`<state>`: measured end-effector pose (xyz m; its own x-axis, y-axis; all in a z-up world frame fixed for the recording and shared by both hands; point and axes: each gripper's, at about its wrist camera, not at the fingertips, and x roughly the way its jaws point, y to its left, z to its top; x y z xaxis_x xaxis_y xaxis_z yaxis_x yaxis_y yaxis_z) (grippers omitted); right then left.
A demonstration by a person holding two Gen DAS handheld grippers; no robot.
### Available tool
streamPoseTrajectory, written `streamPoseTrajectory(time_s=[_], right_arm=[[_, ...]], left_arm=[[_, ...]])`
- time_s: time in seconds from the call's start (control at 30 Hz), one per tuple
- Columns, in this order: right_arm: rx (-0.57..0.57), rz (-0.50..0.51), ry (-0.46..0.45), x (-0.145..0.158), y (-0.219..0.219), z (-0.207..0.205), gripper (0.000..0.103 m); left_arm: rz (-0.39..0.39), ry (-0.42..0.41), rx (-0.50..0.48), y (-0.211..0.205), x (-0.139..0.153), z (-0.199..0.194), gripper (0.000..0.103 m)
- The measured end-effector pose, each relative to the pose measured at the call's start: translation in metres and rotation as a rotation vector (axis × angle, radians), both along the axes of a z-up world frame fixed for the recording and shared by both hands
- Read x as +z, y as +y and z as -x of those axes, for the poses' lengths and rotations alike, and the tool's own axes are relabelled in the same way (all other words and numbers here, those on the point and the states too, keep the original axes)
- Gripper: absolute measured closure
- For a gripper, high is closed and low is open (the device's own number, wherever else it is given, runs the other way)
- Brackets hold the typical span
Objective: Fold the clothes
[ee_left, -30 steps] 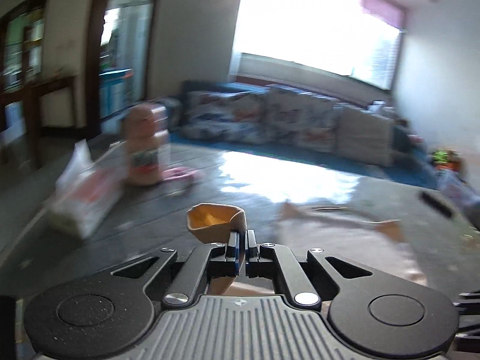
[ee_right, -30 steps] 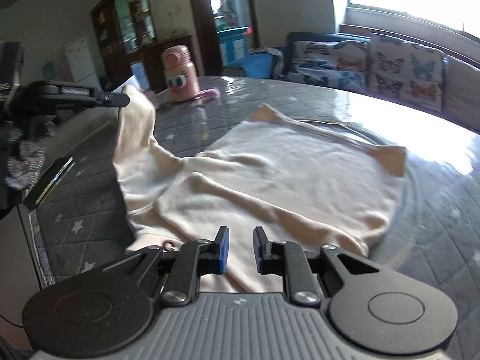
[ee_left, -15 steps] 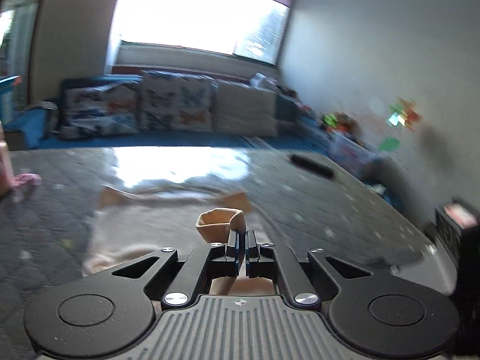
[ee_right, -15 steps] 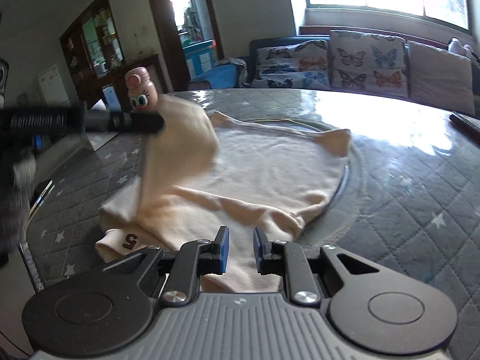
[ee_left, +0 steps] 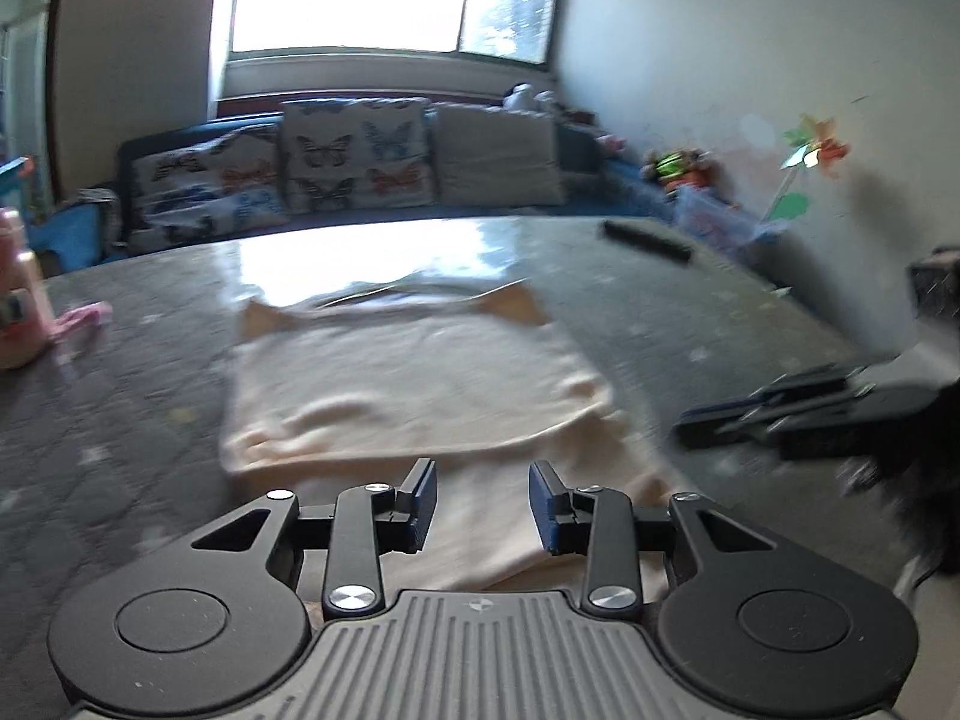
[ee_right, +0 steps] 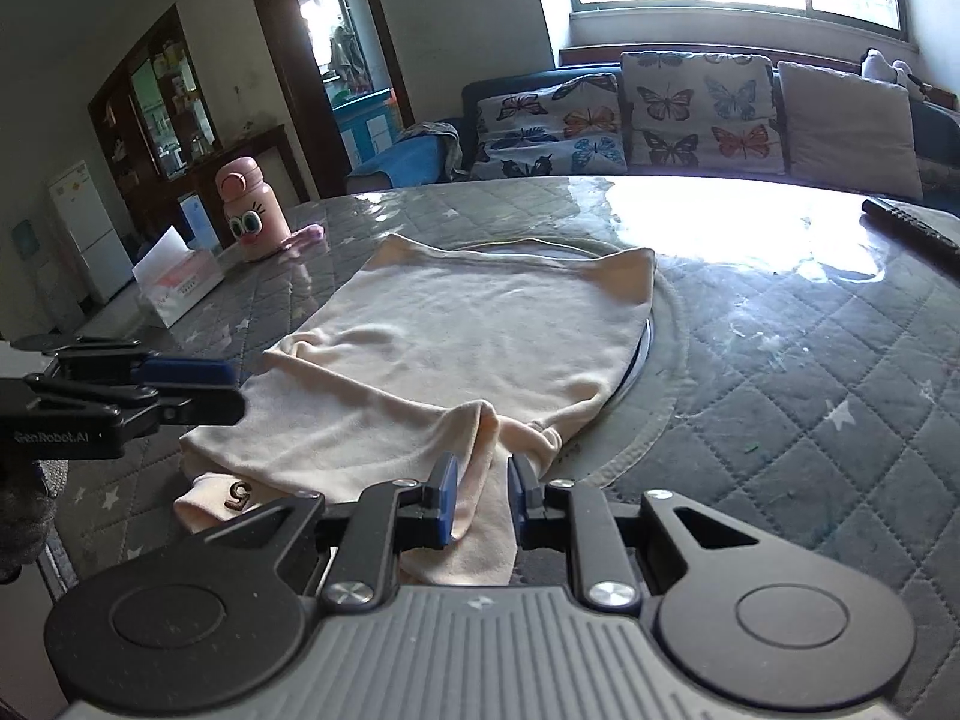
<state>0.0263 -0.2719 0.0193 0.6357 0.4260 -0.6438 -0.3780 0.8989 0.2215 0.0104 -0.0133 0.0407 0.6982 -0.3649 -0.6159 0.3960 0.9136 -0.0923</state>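
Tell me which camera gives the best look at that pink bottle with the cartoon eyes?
The right wrist view: the pink bottle stands whole and sharp on the table, eyes facing the camera. The left wrist view catches only a blurred sliver at its left edge.

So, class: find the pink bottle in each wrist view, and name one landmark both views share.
Left wrist view: the pink bottle sits at the far left edge, cut off by the frame, on the table.
Right wrist view: it stands upper left, beyond the tissue box.
Shared landmark: the butterfly cushions under the window.
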Motion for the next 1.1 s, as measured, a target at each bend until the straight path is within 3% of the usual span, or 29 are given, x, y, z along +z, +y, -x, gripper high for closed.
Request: streamPoseTrajectory(time_s=[0.07, 0.3, 0.5, 0.6, 0.67, 0.8, 0.97, 1.1], right_arm=[[0.010, 0.002, 0.014, -0.004, 0.004, -0.004, 0.075], [0.040, 0.039, 0.077, -0.022, 0.023, -0.008, 0.075], [0.047, 0.055, 0.071, -0.020, 0.029, -0.005, 0.095], [0.051, 0.064, 0.055, -0.013, 0.032, -0.005, 0.098], [0.055, 0.069, 0.043, -0.009, 0.034, -0.005, 0.099], [0.061, 0.069, 0.017, 0.001, 0.036, -0.003, 0.099], [0.068, 0.064, -0.017, 0.014, 0.038, 0.002, 0.099], [0.071, 0.074, 0.033, 0.000, 0.035, 0.000, 0.098]], left_arm=[[-0.030, 0.011, 0.032, 0.014, -0.006, 0.002, 0.066], [-0.133, 0.011, 0.044, 0.038, -0.024, 0.015, 0.060], [-0.254, -0.043, -0.023, 0.027, -0.037, 0.022, 0.059], [-0.264, -0.036, -0.029, 0.029, -0.044, 0.020, 0.059], [-0.265, -0.029, -0.019, 0.032, -0.048, 0.017, 0.067], [-0.244, -0.037, -0.004, 0.040, -0.046, 0.018, 0.094], [-0.220, -0.082, 0.013, 0.046, -0.034, 0.026, 0.098], [-0.235, -0.054, 0.000, 0.046, -0.041, 0.025, 0.098]])
